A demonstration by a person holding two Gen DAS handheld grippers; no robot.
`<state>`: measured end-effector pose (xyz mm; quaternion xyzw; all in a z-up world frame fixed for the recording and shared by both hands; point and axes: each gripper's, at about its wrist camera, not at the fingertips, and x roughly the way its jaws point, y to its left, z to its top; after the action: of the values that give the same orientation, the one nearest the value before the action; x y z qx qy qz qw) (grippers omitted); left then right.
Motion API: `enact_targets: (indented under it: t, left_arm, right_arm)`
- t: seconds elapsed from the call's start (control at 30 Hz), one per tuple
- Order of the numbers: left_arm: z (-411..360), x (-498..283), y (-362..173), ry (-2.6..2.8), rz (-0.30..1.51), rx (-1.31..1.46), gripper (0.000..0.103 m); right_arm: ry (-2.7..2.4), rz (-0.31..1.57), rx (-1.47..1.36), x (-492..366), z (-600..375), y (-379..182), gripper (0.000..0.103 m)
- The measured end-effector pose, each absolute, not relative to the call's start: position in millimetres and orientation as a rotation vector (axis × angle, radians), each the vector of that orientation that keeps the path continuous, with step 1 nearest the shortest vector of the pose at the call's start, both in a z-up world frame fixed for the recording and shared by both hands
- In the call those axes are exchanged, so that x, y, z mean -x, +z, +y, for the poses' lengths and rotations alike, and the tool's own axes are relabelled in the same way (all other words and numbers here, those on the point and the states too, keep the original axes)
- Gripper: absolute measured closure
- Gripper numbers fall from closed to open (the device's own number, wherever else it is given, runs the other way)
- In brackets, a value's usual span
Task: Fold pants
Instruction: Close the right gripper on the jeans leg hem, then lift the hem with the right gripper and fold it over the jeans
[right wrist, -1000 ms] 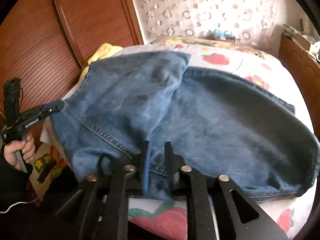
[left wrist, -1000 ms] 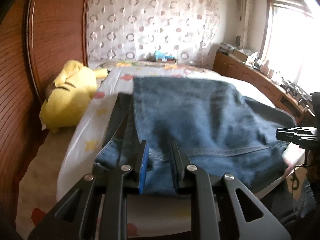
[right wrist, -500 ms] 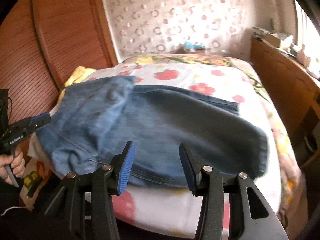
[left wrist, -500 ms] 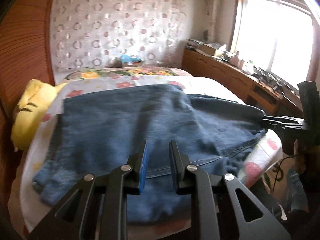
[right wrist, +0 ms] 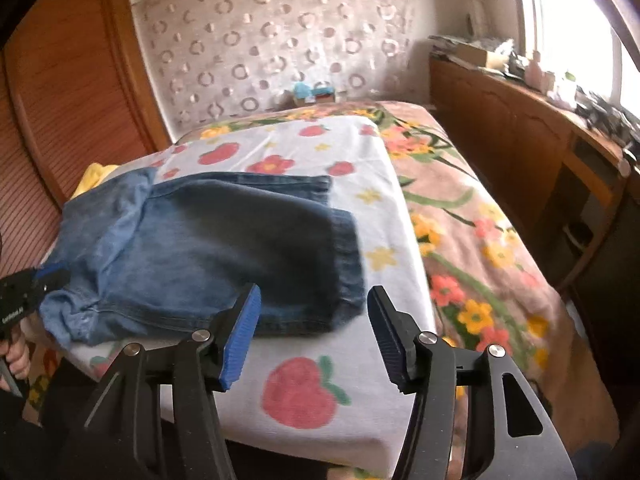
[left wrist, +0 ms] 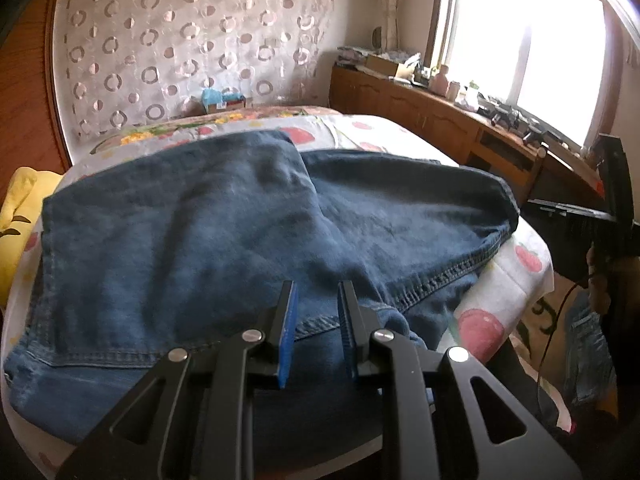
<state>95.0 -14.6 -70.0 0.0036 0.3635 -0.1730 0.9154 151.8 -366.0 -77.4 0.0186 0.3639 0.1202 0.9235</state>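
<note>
Blue jeans [left wrist: 208, 240] lie folded over on the bed, one layer laid across the other; they also show in the right wrist view [right wrist: 208, 248]. My left gripper [left wrist: 316, 308] is narrowly open just above the near hem and holds nothing. My right gripper [right wrist: 314, 320] is wide open and empty, pulled back over the bed's front edge near the jeans' right end. The left gripper shows at the left edge of the right wrist view [right wrist: 28, 292]; the right gripper's body shows at the right of the left wrist view [left wrist: 580, 220].
The bed has a white strawberry-print sheet [right wrist: 304, 392] and a floral blanket [right wrist: 472, 240] on its right. A yellow plush toy [left wrist: 16, 208] lies at the left. A wooden cabinet [left wrist: 440, 116] with clutter stands under the window. A wood wardrobe [right wrist: 60, 120] is at left.
Both grippers have let go of the jeans. The right one opened wide and drew back to the right. The left one opened a little and turned right. The jeans now lie flat.
</note>
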Motion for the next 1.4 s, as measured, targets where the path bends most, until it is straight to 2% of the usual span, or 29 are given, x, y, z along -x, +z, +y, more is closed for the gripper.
enact_targets:
  t: [0.33, 0.8, 1.1, 1.4]
  left_arm:
    - [-25.9, -99.6, -86.7, -0.364, 0.798, -0.034, 0.079]
    - [-25.1, -99.0, -89.0, -0.354, 0.786, -0.028, 0.078]
    - [-25.0, -98.5, -89.1, -0.353, 0.785, -0.029, 0.078]
    - [-19.0, -96.1, -83.3, -0.348, 0.782, 0.003, 0.077]
  right_arm:
    - [0.233, 0.791, -0.06, -162.2, -374.2, -96.0, 0.046]
    - [0.246, 0.802, -0.077, -172.6, -369.4, -106.0, 0.046]
    - [0.25, 0.802, -0.089, -176.9, -369.5, -104.8, 0.085]
    - [0.287, 0.759, -0.123, -177.6, -372.1, -90.5, 0.091]
